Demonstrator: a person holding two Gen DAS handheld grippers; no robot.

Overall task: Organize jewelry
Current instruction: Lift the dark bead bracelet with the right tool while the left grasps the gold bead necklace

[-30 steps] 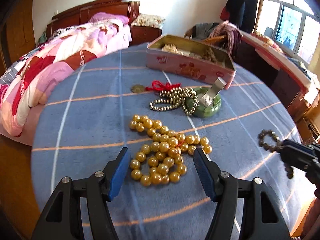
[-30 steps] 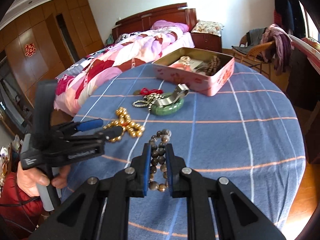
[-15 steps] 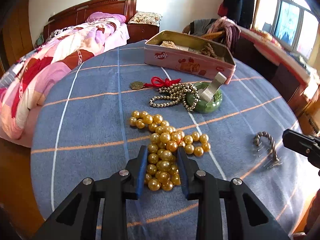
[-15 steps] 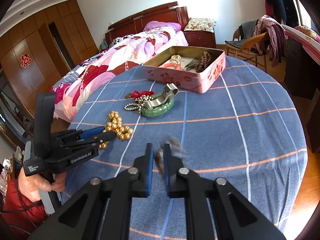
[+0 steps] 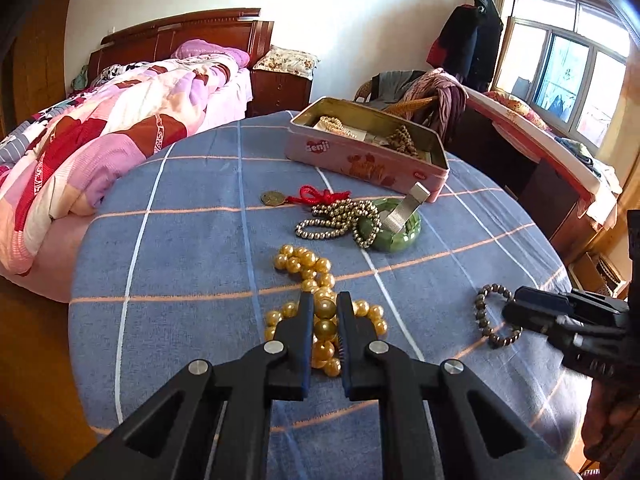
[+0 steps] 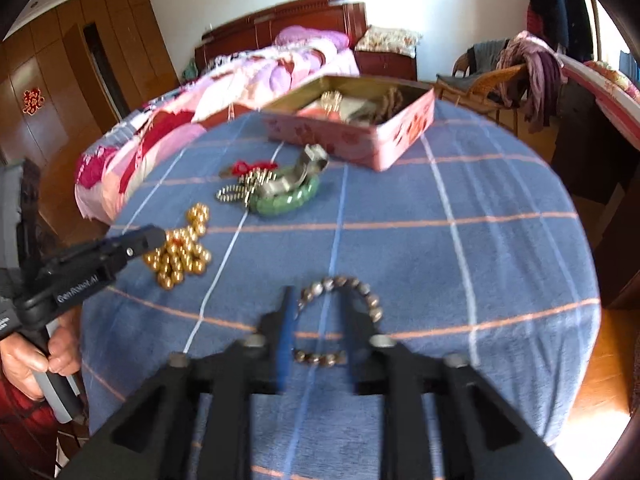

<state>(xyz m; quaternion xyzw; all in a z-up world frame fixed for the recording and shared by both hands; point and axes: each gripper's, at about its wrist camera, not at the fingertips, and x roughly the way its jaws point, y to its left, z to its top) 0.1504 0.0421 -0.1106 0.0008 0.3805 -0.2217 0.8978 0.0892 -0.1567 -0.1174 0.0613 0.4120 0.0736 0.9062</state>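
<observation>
The round surface [image 5: 180,240] under its blue checked cloth fills most of what I see, with the bed [image 5: 120,96] and its pink quilt beyond its far left edge. At the back of the surface sits the pink tin box [image 5: 360,160], lid off, with pale and brown bead strings lying inside it. In front of the box lies the green bangle [image 5: 404,236], a silver band [image 5: 404,208] leaning up out of it and a string of small metallic beads [image 5: 336,220] draped over its left rim and spilling onto the cloth; a red cord with a coin [image 5: 296,198] lies just behind those beads. Nearer to me is the heap of gold beads [image 5: 316,268], and my left claw [image 5: 325,308] is pinched narrow on it, the two pads pressing a column of beads between them, the rest of the heap spread on the cloth on both sides. Off to my right, the brown bead bracelet [image 6: 344,292] lies flat on the cloth, and my right claw [image 6: 316,308] stands apart over it, blurred, its fingers straddling the near part of the loop without clamping anything.
</observation>
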